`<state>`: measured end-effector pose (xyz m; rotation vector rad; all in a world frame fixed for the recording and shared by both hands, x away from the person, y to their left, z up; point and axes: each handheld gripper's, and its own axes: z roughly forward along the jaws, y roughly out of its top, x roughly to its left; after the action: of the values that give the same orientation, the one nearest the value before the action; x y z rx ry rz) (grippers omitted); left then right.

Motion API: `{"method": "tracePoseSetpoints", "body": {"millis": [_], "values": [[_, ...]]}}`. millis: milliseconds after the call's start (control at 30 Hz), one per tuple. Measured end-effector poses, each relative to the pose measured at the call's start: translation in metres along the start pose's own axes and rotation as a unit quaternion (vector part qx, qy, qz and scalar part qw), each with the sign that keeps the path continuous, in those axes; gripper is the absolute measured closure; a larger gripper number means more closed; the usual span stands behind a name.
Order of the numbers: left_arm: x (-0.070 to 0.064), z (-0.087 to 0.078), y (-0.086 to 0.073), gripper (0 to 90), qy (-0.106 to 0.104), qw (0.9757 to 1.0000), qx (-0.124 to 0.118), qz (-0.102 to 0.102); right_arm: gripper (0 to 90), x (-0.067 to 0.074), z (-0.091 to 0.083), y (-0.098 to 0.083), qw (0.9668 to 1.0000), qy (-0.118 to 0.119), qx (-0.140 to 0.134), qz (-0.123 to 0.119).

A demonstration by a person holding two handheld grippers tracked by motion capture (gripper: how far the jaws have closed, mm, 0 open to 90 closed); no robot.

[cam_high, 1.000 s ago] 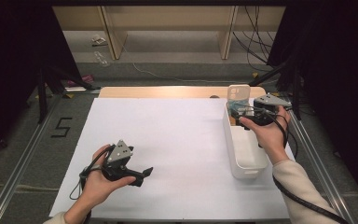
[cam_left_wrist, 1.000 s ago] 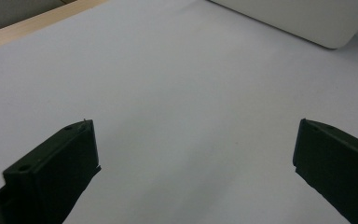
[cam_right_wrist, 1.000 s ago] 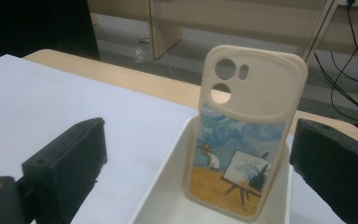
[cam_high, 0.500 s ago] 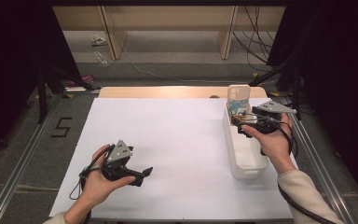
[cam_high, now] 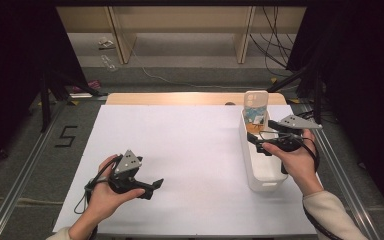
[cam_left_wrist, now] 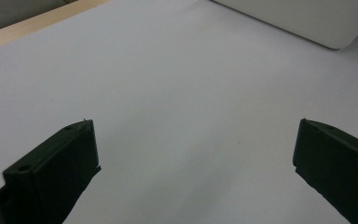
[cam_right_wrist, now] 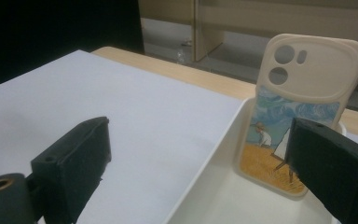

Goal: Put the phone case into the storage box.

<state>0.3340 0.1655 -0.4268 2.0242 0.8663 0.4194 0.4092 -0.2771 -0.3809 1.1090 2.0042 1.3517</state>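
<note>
A cream phone case point(cam_high: 256, 104) with a painted field scene stands upright, leaning on the far end wall of a long white bin point(cam_high: 265, 182) at the table's right. My right gripper point(cam_high: 260, 133) hovers over the bin just short of the case, open and holding nothing. In the right gripper view the case point(cam_right_wrist: 303, 112) rises between the spread jaws, apart from both, with my right gripper point(cam_right_wrist: 200, 140) above the bin's rim point(cam_right_wrist: 209, 158). My left gripper point(cam_high: 152, 188) rests low at the front left, open over bare white table point(cam_left_wrist: 182, 84); my left gripper point(cam_left_wrist: 193, 140) holds nothing.
A white sheet point(cam_high: 190, 150) covers the table, with a wooden strip point(cam_high: 180, 98) along the far edge. A corner of the bin point(cam_left_wrist: 303, 23) is visible at the top right of the left gripper view. Rails run down both sides; shelving and cables lie beyond.
My right gripper has drawn back a little toward the person, away from the phone case, which stays standing in the bin. The left gripper has not moved.
</note>
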Motion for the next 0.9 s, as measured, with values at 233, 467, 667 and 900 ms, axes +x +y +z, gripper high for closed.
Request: {"method": "tracePoseSetpoints", "body": {"millis": [233, 467, 667, 900], "values": [[0.0, 0.0, 0.0, 0.0, 0.001, 1.0, -0.001, -0.001, 7.6, 0.003, -0.005, -0.006, 0.9999, 0.016, 0.0, -0.003], [0.0, 0.0, -0.001, 0.0, 0.002, 1.0, -0.001, -0.002, 7.6, 0.01, -0.011, -0.012, 0.9994, 0.03, 0.003, -0.013], [0.0, 0.0, -0.001, 0.0, 0.001, 1.0, -0.001, -0.002, 7.9, 0.014, -0.015, -0.017, 0.9991, 0.039, 0.005, -0.018], [0.0, 0.0, -0.001, 0.0, 0.001, 1.0, 0.0, -0.003, 8.1, 0.016, -0.019, -0.022, 0.9989, 0.042, 0.005, -0.022]]}}
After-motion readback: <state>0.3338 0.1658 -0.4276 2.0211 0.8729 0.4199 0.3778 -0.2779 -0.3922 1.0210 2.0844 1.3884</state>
